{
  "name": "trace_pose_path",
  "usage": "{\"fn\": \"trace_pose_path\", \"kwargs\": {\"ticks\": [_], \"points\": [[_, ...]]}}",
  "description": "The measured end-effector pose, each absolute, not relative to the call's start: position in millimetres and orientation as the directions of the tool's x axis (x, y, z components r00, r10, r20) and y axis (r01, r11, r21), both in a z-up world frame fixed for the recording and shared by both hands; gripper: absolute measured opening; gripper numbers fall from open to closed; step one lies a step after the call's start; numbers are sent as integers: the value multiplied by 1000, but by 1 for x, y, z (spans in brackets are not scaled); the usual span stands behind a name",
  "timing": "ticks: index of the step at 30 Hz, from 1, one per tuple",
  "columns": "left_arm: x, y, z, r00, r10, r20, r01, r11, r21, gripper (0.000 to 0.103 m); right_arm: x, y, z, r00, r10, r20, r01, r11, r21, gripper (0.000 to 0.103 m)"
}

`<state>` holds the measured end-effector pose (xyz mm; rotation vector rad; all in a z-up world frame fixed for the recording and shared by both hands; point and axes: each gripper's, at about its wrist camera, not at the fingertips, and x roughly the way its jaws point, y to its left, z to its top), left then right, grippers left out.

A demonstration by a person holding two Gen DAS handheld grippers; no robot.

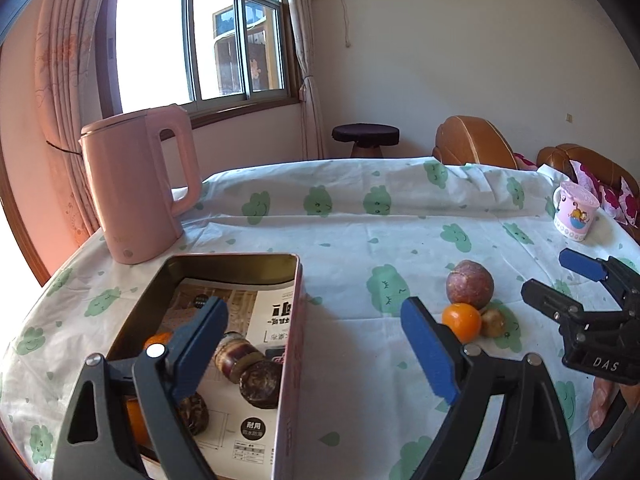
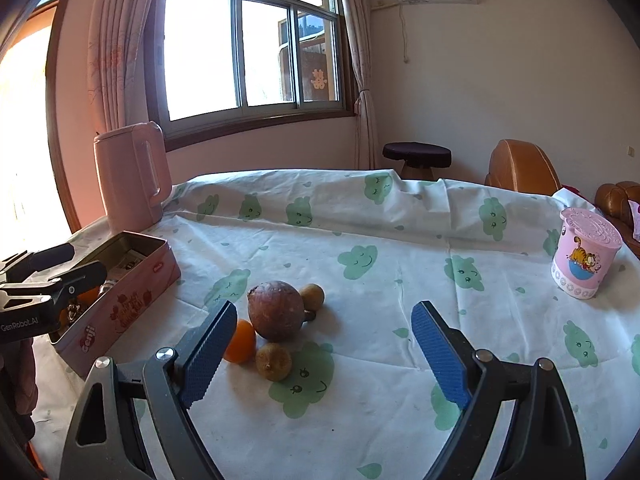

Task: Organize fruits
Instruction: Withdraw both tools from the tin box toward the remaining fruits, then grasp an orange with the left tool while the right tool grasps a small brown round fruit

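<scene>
Above the tin (image 1: 294, 320) at lower left, left gripper (image 1: 316, 344) spread, empty; right gripper (image 2: 324, 354) spread over loose fruit (image 2: 275, 310).

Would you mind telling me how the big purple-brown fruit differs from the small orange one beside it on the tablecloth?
The purple-brown fruit is clearly larger than the orange fruit. Its skin is dull, mottled purple-brown, while the orange fruit is bright and uniformly orange. The purple-brown fruit sits farther from the pink tin; the orange fruit lies nearer it. Both are roundish and lie outside the tin.
</scene>
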<state>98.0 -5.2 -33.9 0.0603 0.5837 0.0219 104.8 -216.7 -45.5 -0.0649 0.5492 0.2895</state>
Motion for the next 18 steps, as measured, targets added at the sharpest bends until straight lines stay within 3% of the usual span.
{"fn": "trace_pose_path", "kwargs": {"ticks": [3,5,8,15,18], "points": [[103,-10,-38,827,37,-561,2,998,69,91,105,-205,-51,784,269,-560,-329,944,-8,83],[107,-12,-42,822,39,-568,1,998,70,91,112,-200,-56,750,278,-600,-356,935,-12,68],[112,-12,-48,813,45,-580,-3,997,72,91,122,-194,-64,694,294,-657,-388,922,3,55],[117,-20,-55,800,27,-600,20,997,72,91,137,-184,-78,611,298,-734,-425,905,13,49],[119,-26,-58,792,8,-610,42,997,68,91,143,-184,-84,569,313,-760,-434,900,45,38]]}}
